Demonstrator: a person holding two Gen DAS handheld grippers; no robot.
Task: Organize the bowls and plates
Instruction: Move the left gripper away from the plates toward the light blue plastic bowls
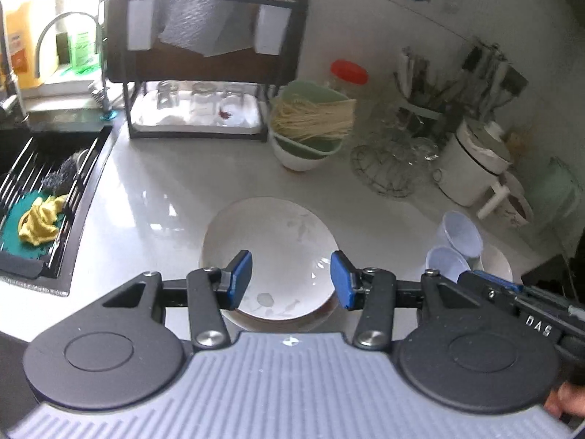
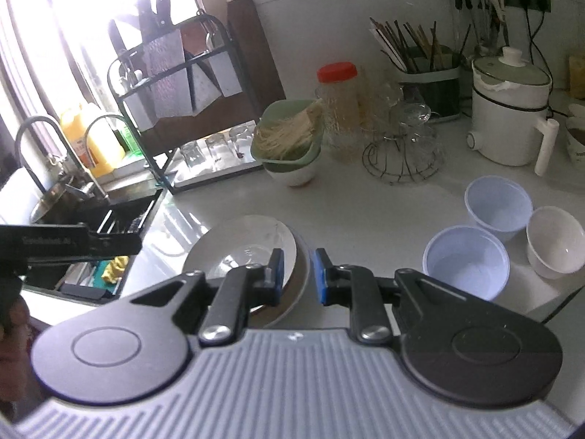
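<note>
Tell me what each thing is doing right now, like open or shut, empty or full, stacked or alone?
Left gripper: open, above the plates, holding nothing.
Right gripper: open, straddling the plates' right edge.
Plates: stacked on the counter, top one empty.
Two lilac bowls: upright, empty, side by side.
White bowl: upright, empty, beside the lilac ones.
Red-lidded jar: lid on.
White pot: lid on.
Green strainer: holds dry noodles, sits in a bowl.

left tongs [image 1: 291, 280]: we hold them wide apart, level, gripping nothing | right tongs [image 2: 296, 276]: we hold them narrowly parted, pads apart, nothing clamped
</note>
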